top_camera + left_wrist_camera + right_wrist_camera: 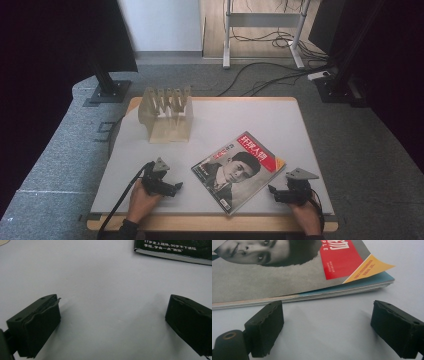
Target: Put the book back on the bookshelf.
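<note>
Right gripper view: glossy red-and-grey portrait magazine (294,272) lies just ahead of the wide-open right gripper (325,327) (nearer hand); left gripper (112,325) gapes too.

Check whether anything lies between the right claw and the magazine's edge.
Nothing visible does. The right claw stands open facing the magazine, and between its jaws and the page edges there is just bare white table. The yellow cover corner curls up slightly.

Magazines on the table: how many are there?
1. The magazine lies flat and slantwise on the white table, near the front edge, between the left tool and the right tool. The wooden rack behind appears to hold none.
</note>
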